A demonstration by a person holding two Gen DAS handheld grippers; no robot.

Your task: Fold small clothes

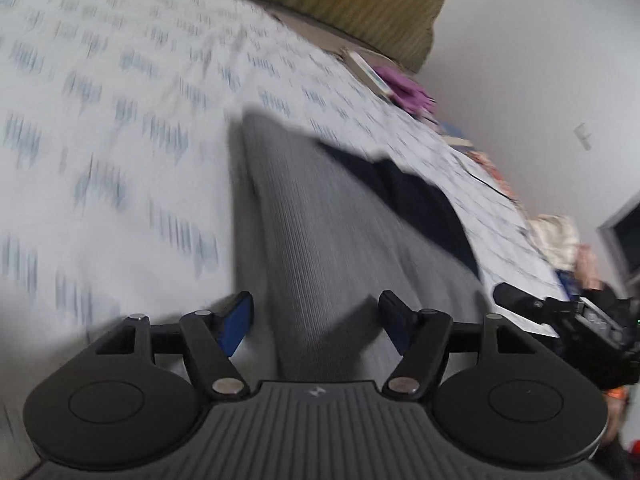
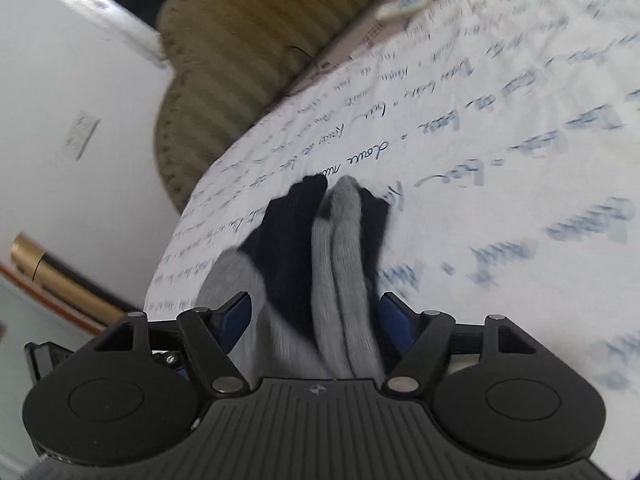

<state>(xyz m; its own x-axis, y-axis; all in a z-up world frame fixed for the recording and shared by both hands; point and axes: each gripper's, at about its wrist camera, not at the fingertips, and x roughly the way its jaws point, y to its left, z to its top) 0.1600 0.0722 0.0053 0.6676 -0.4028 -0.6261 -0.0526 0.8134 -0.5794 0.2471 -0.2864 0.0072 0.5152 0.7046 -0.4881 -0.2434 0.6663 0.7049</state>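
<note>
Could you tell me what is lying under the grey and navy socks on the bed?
The socks lie on a white sheet printed with blue handwriting, which shows all around them. The sheet directly beneath them is covered, so anything there cannot be seen.

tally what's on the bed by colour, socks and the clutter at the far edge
Grey socks with navy toes and heels: 2, lying together on the script-print bedsheet
Purple cloth: 1, at the far edge
White flat box: 1, beside the purple cloth
Total: 4; more clutter along that edge is too blurred to count.
</note>
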